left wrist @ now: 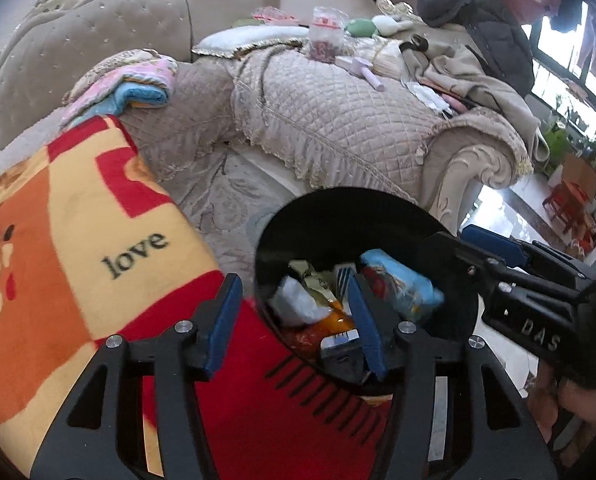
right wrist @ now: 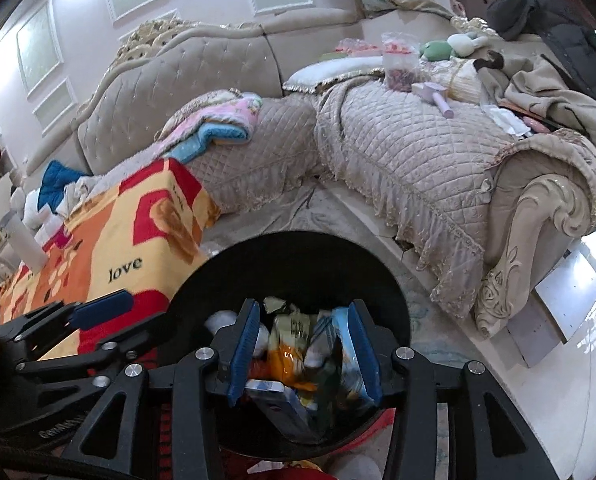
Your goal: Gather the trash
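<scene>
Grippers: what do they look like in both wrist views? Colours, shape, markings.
Both match. The left gripper and right gripper have matte black angular linkage arms with triangular cut-outs and silver round pivot bolts. The jaws carry flat blue ribbed pads. White raised lettering reading "DAS" shows on the right gripper's body in the left wrist view. No sleeves are visible.

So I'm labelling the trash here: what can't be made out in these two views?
- Bin floor: both views, buried under wrappers.
- Blue packet: left view, print blurred.
- Packet at right gripper: right view, whether the pads still press it.
- Bin's near rim: both views, hidden by gripper frames.
</scene>
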